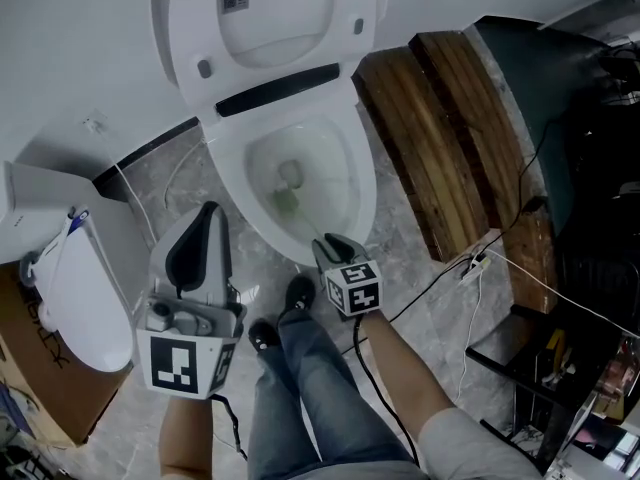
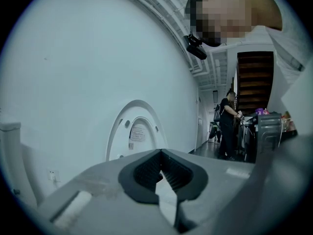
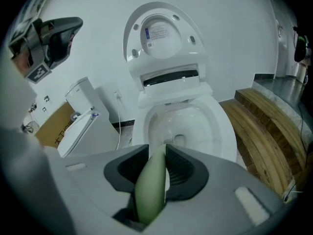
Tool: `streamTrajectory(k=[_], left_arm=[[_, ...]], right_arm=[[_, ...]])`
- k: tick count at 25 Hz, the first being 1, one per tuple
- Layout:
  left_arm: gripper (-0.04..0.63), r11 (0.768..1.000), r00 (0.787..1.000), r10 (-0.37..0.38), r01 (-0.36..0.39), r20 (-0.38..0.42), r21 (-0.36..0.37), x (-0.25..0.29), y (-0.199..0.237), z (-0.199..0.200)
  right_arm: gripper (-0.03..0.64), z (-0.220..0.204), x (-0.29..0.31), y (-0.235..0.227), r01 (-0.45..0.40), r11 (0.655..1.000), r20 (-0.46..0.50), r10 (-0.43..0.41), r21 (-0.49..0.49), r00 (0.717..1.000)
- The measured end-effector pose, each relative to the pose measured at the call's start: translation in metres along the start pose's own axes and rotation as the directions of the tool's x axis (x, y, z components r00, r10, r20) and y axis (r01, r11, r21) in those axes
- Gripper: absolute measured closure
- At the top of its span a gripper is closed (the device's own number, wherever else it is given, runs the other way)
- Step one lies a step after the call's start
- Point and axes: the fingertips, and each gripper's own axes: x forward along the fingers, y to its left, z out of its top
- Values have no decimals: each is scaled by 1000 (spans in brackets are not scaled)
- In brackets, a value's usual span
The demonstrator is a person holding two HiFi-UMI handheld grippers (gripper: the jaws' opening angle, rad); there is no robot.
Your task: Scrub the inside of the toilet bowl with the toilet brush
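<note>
The white toilet bowl (image 1: 345, 143) stands open in the head view, its lid (image 1: 270, 18) raised against the wall. My right gripper (image 1: 335, 251) hovers at the bowl's front rim, shut on the pale green handle of the toilet brush (image 1: 287, 201), which reaches down into the bowl. In the right gripper view the handle (image 3: 151, 190) is pinched in that gripper (image 3: 164, 148), and the bowl (image 3: 220, 126) lies ahead. My left gripper (image 1: 203, 233) is held left of the bowl and points at the wall. In its own view the left gripper (image 2: 161, 153) is shut, with nothing in it.
Wooden planks (image 1: 450, 138) lie right of the toilet. A second white toilet part (image 1: 70, 298) rests on a cardboard box (image 1: 40, 388) at the left. White cables (image 1: 480, 263) cross the floor at the right. My shoes (image 1: 298, 293) stand just before the bowl. A person (image 2: 227, 124) stands far down the corridor.
</note>
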Motion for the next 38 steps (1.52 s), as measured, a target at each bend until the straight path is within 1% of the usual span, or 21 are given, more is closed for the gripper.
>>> streamTrajectory(k=[3, 4, 7, 14, 16, 19, 23, 30, 33, 38], left_arm=[[593, 1000, 1000, -4, 4, -19, -2, 0, -1, -2], [593, 1000, 1000, -8, 8, -18, -3, 1, -2, -1], [592, 1000, 1000, -23, 23, 20, 1, 4, -4, 6], [594, 1000, 999, -31, 31, 21, 2, 8, -7, 6], [593, 1000, 999, -31, 31, 10, 3, 8, -6, 4], [592, 1000, 1000, -26, 25, -18, -3, 7, -6, -1], [593, 999, 999, -39, 39, 13, 7, 13, -9, 6], [592, 999, 999, -44, 44, 9, 1, 20, -11, 5], [593, 999, 999, -42, 42, 7, 2, 23, -9, 5], [593, 999, 999, -35, 35, 4, 4, 27, -7, 3]], right_arm=[[509, -5, -5, -4, 6, 1000, -11, -6, -11, 1000], [509, -7, -7, -6, 8, 1000, -15, -8, -15, 1000], [509, -12, -11, -10, 15, 999, -31, -16, -34, 999], [511, -21, -20, -25, 38, 996, -54, -43, -79, 998], [511, -21, -22, -28, 48, 994, -57, -54, -95, 997], [509, -22, -24, -35, 70, 990, -64, -78, -125, 995], [509, -23, -27, -41, 87, 981, -71, -100, -174, 992], [509, -14, -25, -42, 103, 957, -63, -125, -272, 990], [509, -12, -22, -48, 120, 953, -51, -139, -278, 989], [509, 2, -21, -58, 155, 957, -29, -167, -244, 986]])
